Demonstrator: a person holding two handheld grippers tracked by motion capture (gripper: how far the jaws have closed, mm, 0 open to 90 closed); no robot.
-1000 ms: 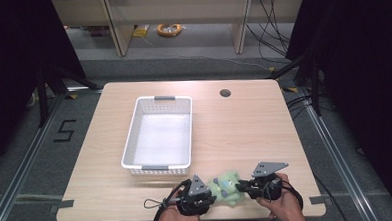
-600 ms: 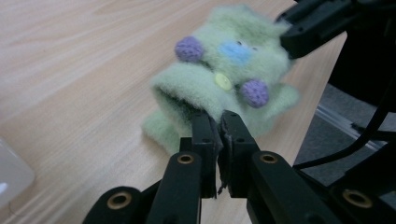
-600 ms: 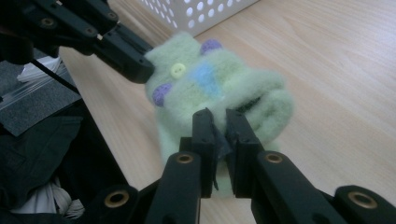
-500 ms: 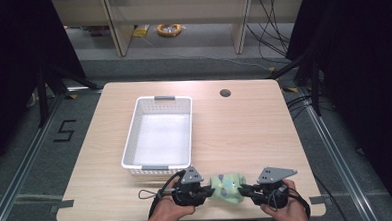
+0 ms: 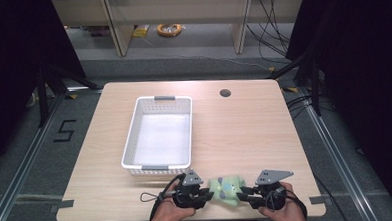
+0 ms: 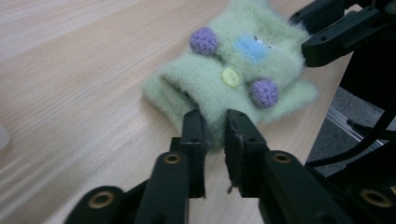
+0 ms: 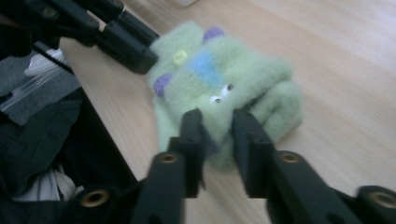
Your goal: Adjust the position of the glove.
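A fuzzy green knitted toy (image 5: 228, 187) lies near the front edge of the table (image 5: 245, 133), its long axis running left to right between the two tools, so each one has an end within equal reach. The left gripper (image 5: 205, 195) pinches the toy's left end between nearly closed jaws, and the right gripper (image 5: 244, 195) likewise nips the right end, as both gripper views show. The white basket (image 5: 161, 135) stands just beyond the toy, slightly to the left, with bare tabletop to its right, while the table edge lies close behind both hands.
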